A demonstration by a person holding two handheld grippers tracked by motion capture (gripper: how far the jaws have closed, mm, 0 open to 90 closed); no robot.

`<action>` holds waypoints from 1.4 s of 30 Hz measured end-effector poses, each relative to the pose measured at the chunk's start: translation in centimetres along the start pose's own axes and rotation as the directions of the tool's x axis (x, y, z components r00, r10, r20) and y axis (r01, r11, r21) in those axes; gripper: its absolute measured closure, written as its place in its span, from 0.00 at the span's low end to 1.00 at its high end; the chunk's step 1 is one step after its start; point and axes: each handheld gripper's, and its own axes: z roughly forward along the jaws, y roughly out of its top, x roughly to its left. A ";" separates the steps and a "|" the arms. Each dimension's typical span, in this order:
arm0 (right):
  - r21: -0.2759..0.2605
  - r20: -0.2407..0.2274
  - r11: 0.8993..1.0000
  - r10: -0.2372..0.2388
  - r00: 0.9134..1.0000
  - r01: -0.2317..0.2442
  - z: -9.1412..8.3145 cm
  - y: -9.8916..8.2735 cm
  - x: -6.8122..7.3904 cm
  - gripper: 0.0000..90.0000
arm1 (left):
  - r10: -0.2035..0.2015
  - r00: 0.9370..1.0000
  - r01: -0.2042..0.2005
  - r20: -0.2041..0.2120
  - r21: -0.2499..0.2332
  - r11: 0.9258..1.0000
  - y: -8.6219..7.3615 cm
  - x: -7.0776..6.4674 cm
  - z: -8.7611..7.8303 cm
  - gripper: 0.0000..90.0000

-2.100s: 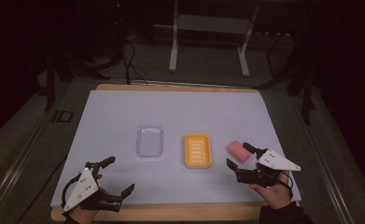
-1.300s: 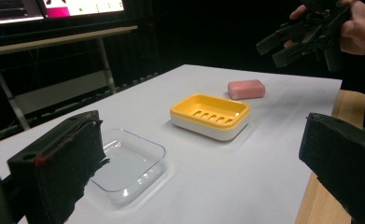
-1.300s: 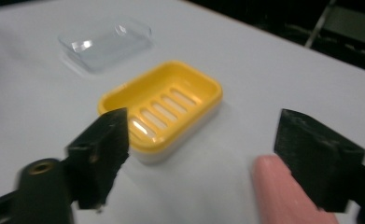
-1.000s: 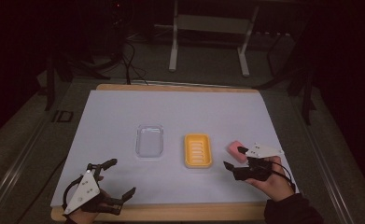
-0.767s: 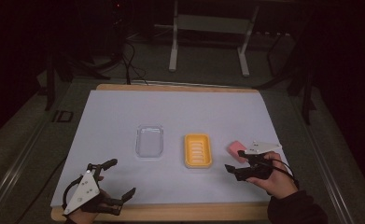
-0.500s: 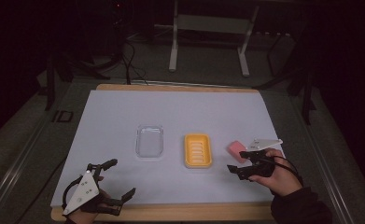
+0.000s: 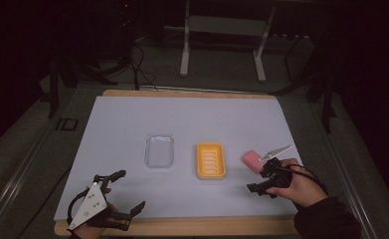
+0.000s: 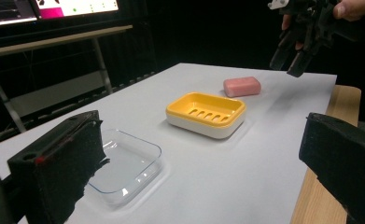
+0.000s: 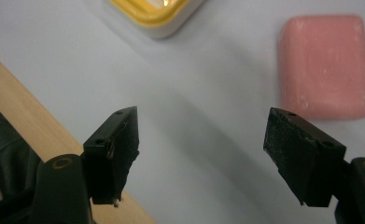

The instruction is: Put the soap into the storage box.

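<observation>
Hovering beside pink soap (image 7: 252, 160) — right tool (image 7: 261, 179) agape.

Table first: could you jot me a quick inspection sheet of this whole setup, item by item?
Surface: white mat on a wooden table.
Job's things: pink soap bar lying on the mat; yellow soap dish empty; clear tray empty.
Clutter: nothing seen.
Grippers: left gripper near the front edge, jaws open; right gripper beside the soap, jaws open, holding nothing.
Cables: a black cable loops over the right hand.
Surroundings: dark room, metal stand behind the table.
</observation>
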 end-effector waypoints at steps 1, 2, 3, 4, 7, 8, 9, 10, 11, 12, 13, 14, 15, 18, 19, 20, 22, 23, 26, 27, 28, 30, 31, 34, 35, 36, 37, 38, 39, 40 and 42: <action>0.008 0.002 1.000 0.001 1.000 -0.001 0.0 0.0 0.0 0.30 | 0.001 1.000 -0.001 0.000 0.000 1.000 0.0 0.0 0.0 0.01; 0.021 0.001 1.000 0.000 1.000 0.000 -0.1 0.1 -0.1 0.30 | 0.000 1.000 0.000 0.000 -0.001 1.000 0.0 0.0 0.0 0.01; 0.033 0.002 0.999 -0.003 1.000 0.003 -0.1 0.1 -0.1 0.30 | 0.000 1.000 0.000 0.000 -0.001 1.000 0.0 0.0 0.0 0.01; 0.044 0.005 0.999 -0.005 1.000 0.005 -0.1 0.2 -0.2 0.30 | 0.000 1.000 0.000 0.000 -0.001 1.000 0.0 0.0 0.0 0.01; 0.076 0.007 0.997 -0.015 1.000 0.014 0.0 0.2 -0.5 0.30 | 0.001 1.000 -0.001 0.000 0.001 1.000 0.0 0.0 0.0 0.01; 0.101 0.004 0.995 -0.010 1.000 0.010 0.0 0.3 -0.7 0.30 | 0.002 1.000 -0.002 0.001 0.001 1.000 0.0 0.0 0.0 0.01; 0.120 0.004 0.993 -0.013 1.000 0.012 0.0 0.3 -0.8 0.30 | 0.002 1.000 -0.002 0.002 0.000 1.000 0.0 0.0 0.0 0.01; 0.145 0.008 0.989 -0.018 1.000 0.017 0.1 0.3 -0.9 0.30 | 0.003 1.000 -0.003 0.002 0.000 1.000 0.0 0.0 0.0 0.01; 0.156 0.010 0.988 -0.019 1.000 0.017 0.1 0.3 -1.0 0.30 | 0.005 1.000 -0.005 0.002 0.000 1.000 0.0 0.0 0.0 0.01; 0.176 0.012 0.984 -0.023 1.000 0.020 0.1 0.3 -1.1 0.30 | 0.004 1.000 -0.004 0.002 0.000 1.000 0.0 0.0 0.0 0.01; 0.182 0.010 0.983 -0.027 1.000 0.025 0.1 0.3 -1.2 0.30 | 0.004 1.000 -0.004 0.002 0.000 1.000 0.0 0.0 0.0 0.01; 0.188 0.008 0.982 -0.032 0.999 0.030 0.1 0.3 -1.4 0.30 | 0.005 1.000 -0.005 0.002 0.000 1.000 0.0 0.0 0.0 0.01; 0.193 0.003 0.981 -0.035 0.999 0.033 0.1 0.3 -1.5 0.30 | 0.005 1.000 -0.005 0.002 -0.001 1.000 0.0 0.0 0.0 0.01; 0.215 0.005 0.976 -0.043 0.999 0.041 0.1 0.3 -1.8 0.30 | 0.005 1.000 -0.005 0.003 -0.002 1.000 0.0 0.0 0.0 0.01; 0.228 0.001 0.973 -0.039 0.999 0.038 0.1 0.3 -1.9 0.30 | 0.005 1.000 -0.005 0.003 -0.001 1.000 0.0 0.0 0.0 0.01; 0.248 -0.007 0.968 -0.033 0.999 0.034 0.1 0.3 -2.1 0.29 | 0.006 1.000 -0.006 0.003 0.000 1.000 0.0 0.0 0.0 0.01; 0.283 -0.011 0.959 -0.026 1.000 0.027 0.1 0.2 -2.3 0.29 | 0.007 1.000 -0.007 0.005 0.000 1.000 0.0 0.0 0.0 0.01; 0.306 -0.010 0.952 -0.025 1.000 0.027 0.2 0.2 -2.4 0.29 | 0.007 1.000 -0.007 0.005 0.000 1.000 0.0 -0.1 0.0 0.01; 0.335 -0.005 0.941 -0.043 0.999 0.042 0.4 0.1 -2.7 0.28 | 0.008 1.000 -0.008 0.006 0.001 1.000 0.0 -0.1 0.0 0.01; 0.334 0.005 0.938 -0.100 0.995 0.092 0.6 0.0 -3.1 0.27 | 0.008 1.000 -0.008 0.006 0.002 1.000 0.0 0.0 0.0 0.01; 0.332 0.021 0.939 -0.106 0.994 0.093 0.6 0.0 -3.4 0.29 | 0.007 1.000 -0.007 0.007 0.001 1.000 0.0 -0.1 0.1 0.01; 0.351 0.032 0.932 -0.104 0.994 0.087 0.6 -0.1 -3.7 0.30 | 0.009 1.000 -0.009 0.007 0.002 1.000 0.0 -0.1 0.1 0.01; 0.356 0.028 0.930 -0.108 0.994 0.091 0.6 -0.2 -3.8 0.30 | 0.009 1.000 -0.009 0.008 0.003 1.000 0.0 -0.1 0.1 0.01; 0.365 0.044 0.925 -0.136 0.990 0.110 0.6 -0.2 -4.2 0.30 | 0.008 1.000 -0.008 0.009 0.003 1.000 0.0 -0.1 0.1 0.01; 0.371 0.049 0.922 -0.139 0.989 0.111 0.6 -0.1 -4.4 0.30 | 0.008 1.000 -0.008 0.009 0.002 1.000 0.0 -0.1 0.1 0.01; 0.374 0.053 0.921 -0.140 0.989 0.111 0.5 -0.1 -4.5 0.30 | 0.008 1.000 -0.008 0.009 0.003 1.000 0.0 -0.1 0.1 0.01; 0.379 0.055 0.918 -0.144 0.988 0.113 0.4 0.0 -4.6 0.30 | 0.007 1.000 -0.007 0.010 0.002 1.000 0.0 -0.1 0.1 0.01; 0.383 0.054 0.917 -0.143 0.988 0.112 0.4 0.1 -4.7 0.30 | 0.007 1.000 -0.007 0.010 0.002 1.000 0.0 -0.1 0.1 0.01; 0.385 0.056 0.916 -0.143 0.988 0.110 0.4 0.2 -4.9 0.30 | 0.007 1.000 -0.007 0.010 0.002 1.000 0.0 -0.1 0.1 0.01; 0.384 0.062 0.916 -0.146 0.987 0.111 0.3 0.2 -5.1 0.30 | 0.007 1.000 -0.007 0.011 0.001 1.000 0.0 -0.1 0.1 0.01; 0.388 0.066 0.916 -0.143 0.987 0.107 0.4 0.4 -5.4 0.30 | 0.007 1.000 -0.007 0.011 0.003 1.000 0.0 -0.1 0.1 0.01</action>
